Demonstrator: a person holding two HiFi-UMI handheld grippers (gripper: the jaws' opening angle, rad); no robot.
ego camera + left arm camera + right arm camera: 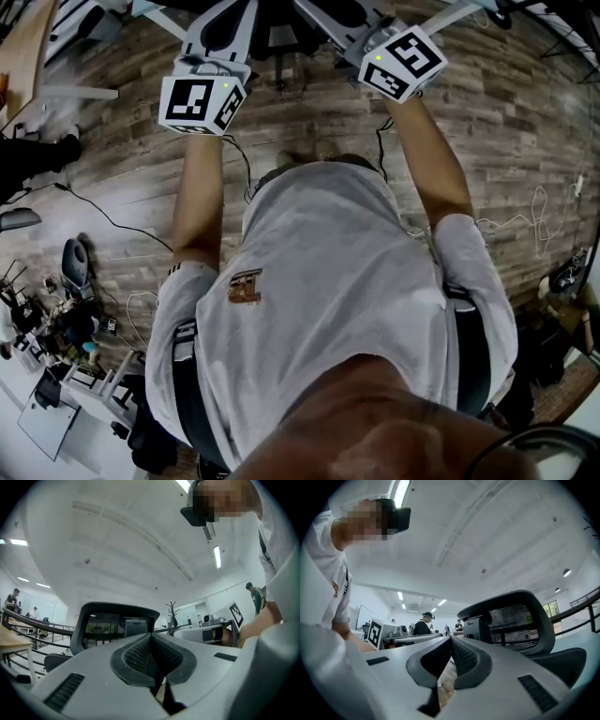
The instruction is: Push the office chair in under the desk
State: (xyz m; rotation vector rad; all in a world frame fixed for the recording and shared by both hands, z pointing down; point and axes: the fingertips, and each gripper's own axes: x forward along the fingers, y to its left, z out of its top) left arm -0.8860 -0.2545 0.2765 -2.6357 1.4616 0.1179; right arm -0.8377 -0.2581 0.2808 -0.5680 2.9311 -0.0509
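left tongs: clenched, the two pads meeting at the tip with nothing between them.
right tongs: clenched the same way and empty, held level with the left tongs at arm's length.
office chair: a dark shape just ahead of both tongs and between them, with pale base legs spreading out past either side.
mesh chair back: rises just beyond the left tongs' tip, a little to its left. the right gripper view shows a similar one just beyond its tip, to the right.
contact: neither gripper view shows a tip pressed against the chair, so i cannot tell whether they touch it.
desk: a wooden top lies off to the left of the left tongs, well apart. whether the seat sits under any desk is cut off ahead of the tongs.
stage: this would fit tongs set to shove the chair, and equally tongs at rest against a chair that is already rolled home.
pushing well: if the seat is still out, i judge that closed tips are the right tool. place one on each side of the back at equal height and press evenly, so the castors roll straight and the chair does not swivel.
risk: uneven pressure would spin the seat. loose cables lie on the wood floor behind the left tongs.
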